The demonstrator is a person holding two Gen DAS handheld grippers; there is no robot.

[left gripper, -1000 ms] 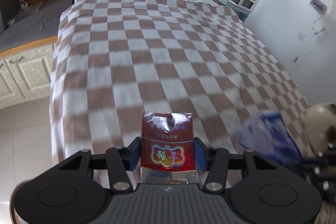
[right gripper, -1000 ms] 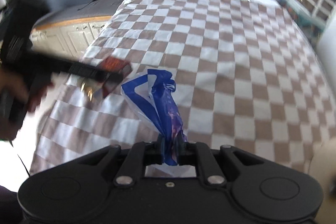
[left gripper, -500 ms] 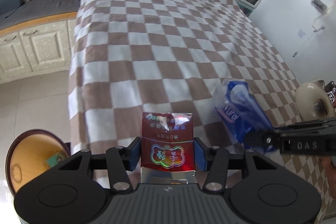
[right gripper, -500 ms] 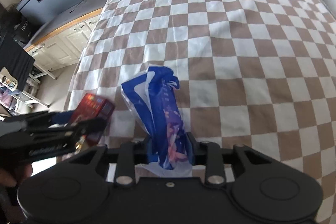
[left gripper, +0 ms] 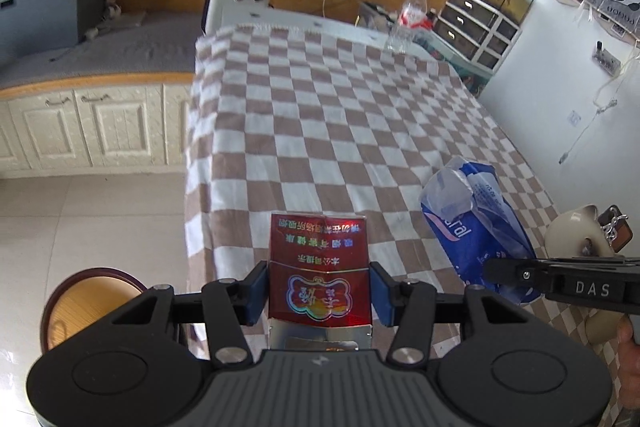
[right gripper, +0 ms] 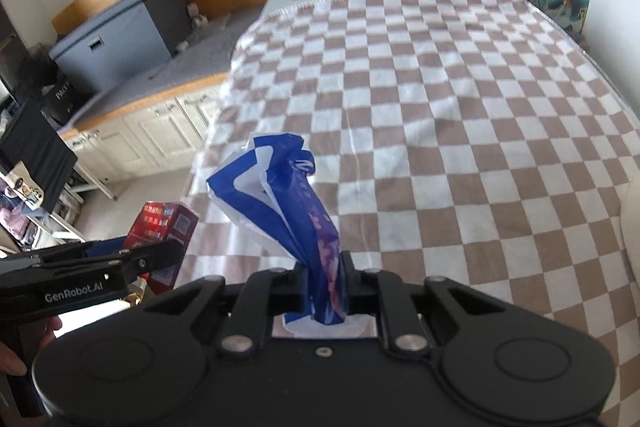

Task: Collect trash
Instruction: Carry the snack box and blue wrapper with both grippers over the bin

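While pinched in grippers: glossy red carton point(left gripper: 319, 269), crinkled blue wrapper point(right gripper: 298, 223).

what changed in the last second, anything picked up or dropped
Nothing was taken hold of or let go. The left tool pulled back toward the near left corner of the checkered bed, bringing the brown bin on the floor into its view. The right tool drew in beside it. Unchanged: the left stays shut on the red cigarette pack, the right on the blue plastic bag.
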